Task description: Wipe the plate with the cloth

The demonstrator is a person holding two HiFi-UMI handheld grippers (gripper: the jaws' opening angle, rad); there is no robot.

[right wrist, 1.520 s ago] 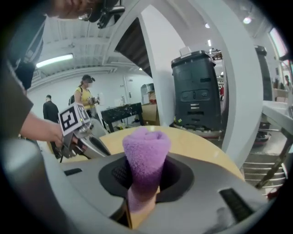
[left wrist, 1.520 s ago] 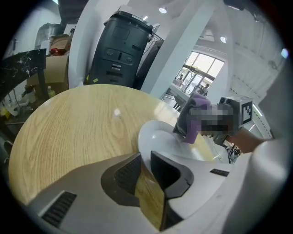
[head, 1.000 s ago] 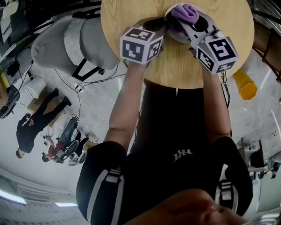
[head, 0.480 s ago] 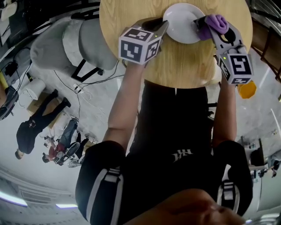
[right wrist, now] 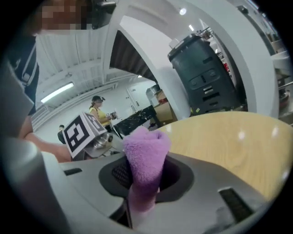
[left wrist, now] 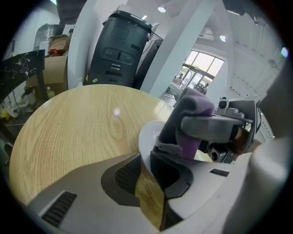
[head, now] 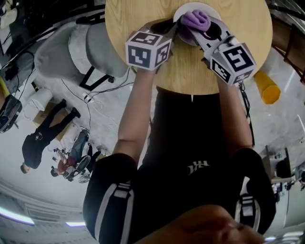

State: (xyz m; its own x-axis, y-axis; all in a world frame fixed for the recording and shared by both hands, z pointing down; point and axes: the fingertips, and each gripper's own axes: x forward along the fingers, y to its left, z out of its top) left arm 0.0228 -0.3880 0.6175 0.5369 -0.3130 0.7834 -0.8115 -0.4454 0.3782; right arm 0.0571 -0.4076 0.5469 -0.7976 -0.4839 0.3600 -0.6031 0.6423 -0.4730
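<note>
Head view: plate (head: 181, 12) sits at 12 o'clock on the round desk (head: 143, 14), near its far edge. Left gripper (head: 175, 29) comes in at the plate's 8 o'clock rim. Right gripper (head: 198, 28) comes in from 5 o'clock w/ the purple cloth (head: 196, 18) bunched on the plate, roughly mid-dish toward 12. So cloth is on plate and, I judge, the wipe is under way, not finished.

Left gripper view: my fingers are closed on the plate (left wrist: 149, 137) rim, the white edge running down btwn the pads of the left gripper (left wrist: 145, 157). That hand is just the anchor. Cloth (left wrist: 194, 114) shows at 2 o'clock of the rim, over the dish. Desk (left wrist: 82, 123) wood is bare out to 10 o'clock.

Right gripper view: fingers of the right gripper (right wrist: 145, 180) are clamped on the cloth (right wrist: 145, 151), a purple wad sticking up btwn the pads. Plate itself is hidden under the fingers here; desk (right wrist: 229, 137) spreads off to 3 o'clock.

Status: grip on plate done, grip on cloth done, contact made. Left to do, I reckon: cover the rest of the dish incl. the rim, then lift off. Can't tell how clean the surface is.
</note>
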